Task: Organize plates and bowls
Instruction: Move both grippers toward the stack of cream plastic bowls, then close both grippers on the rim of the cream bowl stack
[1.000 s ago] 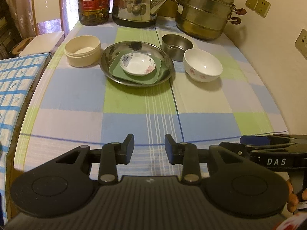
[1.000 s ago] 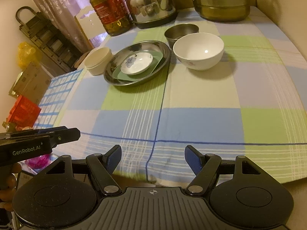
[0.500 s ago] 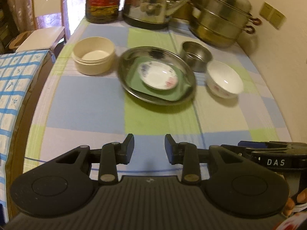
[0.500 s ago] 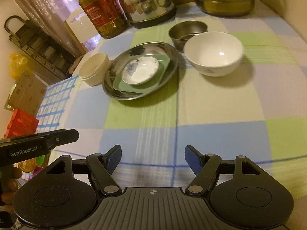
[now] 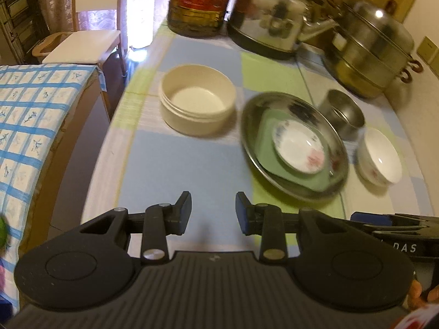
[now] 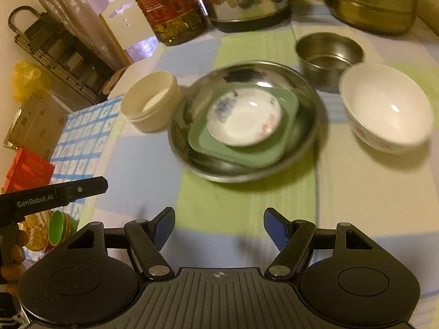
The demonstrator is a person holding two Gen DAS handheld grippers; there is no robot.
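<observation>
A round steel plate (image 6: 307,104) (image 5: 252,115) lies on the checked tablecloth, holding a green square dish (image 6: 247,156) (image 5: 304,178) with a small flowered white saucer (image 6: 244,116) (image 5: 297,150) on top. To its right sit a white bowl (image 6: 384,107) (image 5: 381,159) and, behind that, a small steel bowl (image 6: 328,54) (image 5: 343,112). A cream tub (image 5: 197,102) (image 6: 149,101) stands left of the plate. My left gripper (image 5: 213,211) hovers open and empty over the cloth, short of the tub and plate. My right gripper (image 6: 219,227) is open wider, empty, in front of the steel plate.
An oil bottle (image 6: 167,2), a steel kettle (image 5: 269,19) and a stacked steamer pot (image 5: 370,46) line the table's far edge. A white chair (image 5: 82,46) and a second blue-checked surface (image 5: 27,115) lie to the left. A wall borders the right side.
Both grippers have moved forward over the table toward the dishes, which now look larger and closer. The left view has swung left, toward the cream tub. Jaw openings look unchanged.
</observation>
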